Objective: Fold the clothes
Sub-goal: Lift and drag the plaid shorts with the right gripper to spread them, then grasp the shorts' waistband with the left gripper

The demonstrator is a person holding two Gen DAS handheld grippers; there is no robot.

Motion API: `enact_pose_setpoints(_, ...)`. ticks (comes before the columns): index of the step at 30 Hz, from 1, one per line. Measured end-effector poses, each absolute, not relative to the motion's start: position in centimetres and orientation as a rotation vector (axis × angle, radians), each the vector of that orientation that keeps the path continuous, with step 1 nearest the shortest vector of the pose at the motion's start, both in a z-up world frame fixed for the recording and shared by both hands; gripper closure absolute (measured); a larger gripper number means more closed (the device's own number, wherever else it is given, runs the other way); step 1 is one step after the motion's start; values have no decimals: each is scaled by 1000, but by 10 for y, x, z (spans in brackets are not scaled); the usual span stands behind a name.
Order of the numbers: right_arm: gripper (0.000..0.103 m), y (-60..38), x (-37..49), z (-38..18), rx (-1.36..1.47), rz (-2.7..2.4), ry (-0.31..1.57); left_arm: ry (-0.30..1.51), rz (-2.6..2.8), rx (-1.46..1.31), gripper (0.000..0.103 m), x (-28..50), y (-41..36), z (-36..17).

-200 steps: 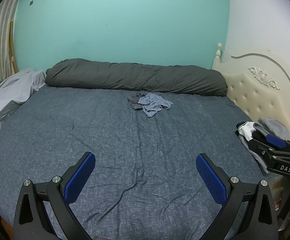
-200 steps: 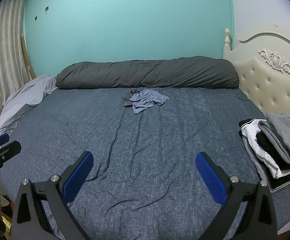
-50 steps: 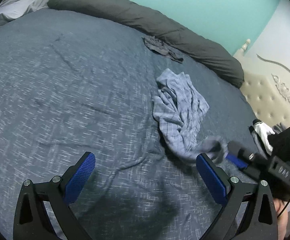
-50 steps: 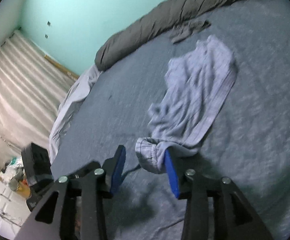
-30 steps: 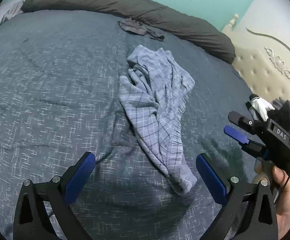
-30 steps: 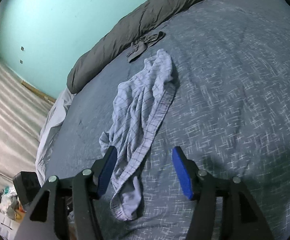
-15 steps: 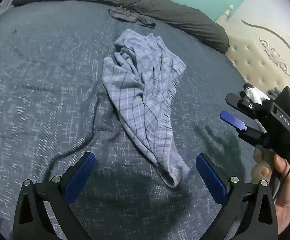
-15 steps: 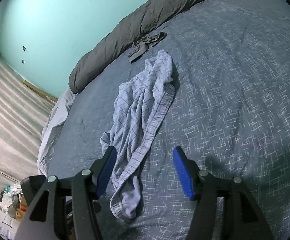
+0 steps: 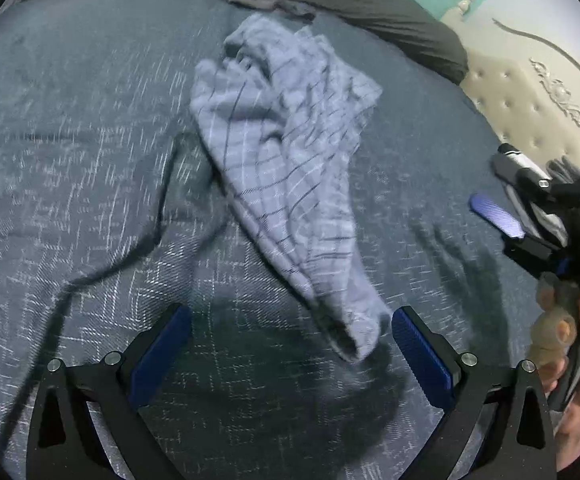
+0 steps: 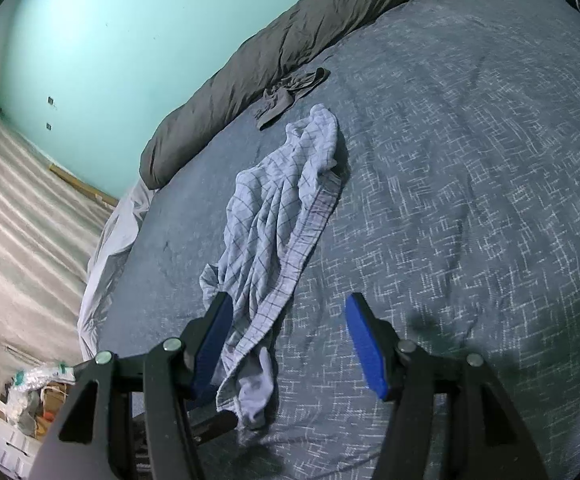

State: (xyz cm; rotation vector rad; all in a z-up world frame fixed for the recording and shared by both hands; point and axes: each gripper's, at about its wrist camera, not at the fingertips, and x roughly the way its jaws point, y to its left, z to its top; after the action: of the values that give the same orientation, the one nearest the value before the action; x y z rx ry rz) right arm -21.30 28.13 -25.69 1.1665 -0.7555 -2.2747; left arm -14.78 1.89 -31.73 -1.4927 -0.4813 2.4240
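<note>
The pale checked garment (image 9: 286,168) lies rumpled in a long strip on the dark blue bedspread (image 9: 70,160), its narrow end nearest both tools. The left gripper (image 9: 290,344) hangs over that end with jaws spread wide and nothing in them — the right gripper (image 10: 288,340) sits part open and empty too, cloth just beside its left pad. I'd say pinch one corner each, single layer only, then draw apart to flatten it before any fold.

Dim indoor light, soft shadows, motion blur in left view, fisheye-bent edges
</note>
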Motion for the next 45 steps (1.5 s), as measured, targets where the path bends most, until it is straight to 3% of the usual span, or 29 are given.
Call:
enact_pose_setpoints(13, 42, 277, -215, -258, 1167, -2262, -750, -553, 2374, -1500, 1, -144, 7, -321)
enact_pose_setpoints(21, 42, 277, -217, -259, 1168, -2257, -748, -377, 2406, -1526, 1, -144, 25, -321)
enact_pose_setpoints(29, 42, 279, -218, -259, 1170, -2258, -757, -473, 2407, -1488, 1, -139, 12, -312)
enact_pose_setpoints(37, 42, 280, -220, -259, 1172, -2259, -761, -454, 2372, -1420, 30, -126, 18, -297)
enact_pose_setpoints(39, 42, 280, -220, -259, 1172, -2259, -758, -450, 2355, -1402, 55, -130, 24, -292)
enact_pose_setpoints(41, 42, 280, -220, -259, 1170, -2254, -766, -439, 2349, -1383, 72, -128, 26, -291)
enact_pose_setpoints(45, 42, 279, -221, -261, 1172, -2243, -783, -426, 2347, -1382, 84, -127, 28, -294)
